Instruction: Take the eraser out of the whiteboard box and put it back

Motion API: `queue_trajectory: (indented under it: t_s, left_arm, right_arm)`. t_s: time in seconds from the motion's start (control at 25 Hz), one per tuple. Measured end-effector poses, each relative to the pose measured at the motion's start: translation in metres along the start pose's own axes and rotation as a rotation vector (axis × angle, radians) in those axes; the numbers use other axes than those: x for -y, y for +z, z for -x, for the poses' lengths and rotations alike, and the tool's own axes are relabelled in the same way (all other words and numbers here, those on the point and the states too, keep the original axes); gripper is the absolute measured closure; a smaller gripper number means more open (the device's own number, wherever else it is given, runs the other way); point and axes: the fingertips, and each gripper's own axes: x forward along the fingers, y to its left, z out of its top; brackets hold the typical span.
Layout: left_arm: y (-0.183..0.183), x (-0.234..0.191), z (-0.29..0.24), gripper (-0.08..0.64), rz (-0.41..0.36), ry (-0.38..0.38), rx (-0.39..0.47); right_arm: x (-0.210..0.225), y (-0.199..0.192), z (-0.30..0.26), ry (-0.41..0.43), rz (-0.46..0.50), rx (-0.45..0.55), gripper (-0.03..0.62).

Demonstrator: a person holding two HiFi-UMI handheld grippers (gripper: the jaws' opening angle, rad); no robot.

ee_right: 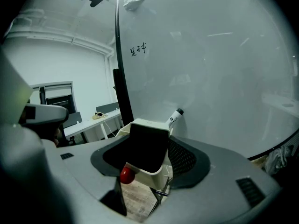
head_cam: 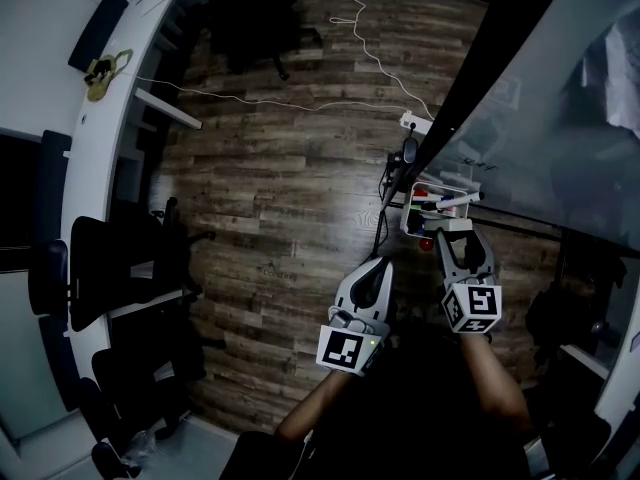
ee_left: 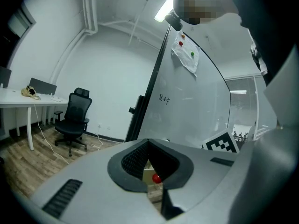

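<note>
The whiteboard box (head_cam: 412, 211), white with several markers in it, hangs at the foot of the whiteboard (head_cam: 560, 118). My right gripper (head_cam: 455, 230) reaches to its near edge. Its jaws (ee_right: 147, 157) stand wide and are shut on the eraser (ee_right: 145, 146), a white block with a black felt face turned toward the camera. A marker (ee_right: 174, 117) sticks up behind it. A small red knob (ee_right: 126, 175) shows just under the eraser. My left gripper (head_cam: 381, 265) hangs left of the box, shut with nothing in it; the left gripper view looks past its tips (ee_left: 149, 164) at the red knob (ee_left: 157, 178).
The whiteboard's dark frame (head_cam: 480, 78) runs diagonally on the right. Office chairs (head_cam: 110, 268) and a white desk (head_cam: 60, 88) line the left side. A white cable (head_cam: 300, 103) crosses the wooden floor to a power strip (head_cam: 415, 123). Another chair (ee_left: 72, 118) stands by the far wall.
</note>
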Motion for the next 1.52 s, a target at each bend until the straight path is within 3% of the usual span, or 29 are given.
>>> queue_trajectory:
  t_s: [1.04, 1.52]
  left_arm:
    - [0.007, 0.009, 0.014, 0.554, 0.004, 0.021, 0.026]
    - [0.024, 0.023, 0.032, 0.554, -0.047, 0.037, 0.086]
  right_arm:
    - [-0.004, 0.022, 0.018, 0.016, 0.032, 0.074, 0.337]
    - [-0.007, 0.045, 0.045, 0.042, 0.05, 0.149, 0.337]
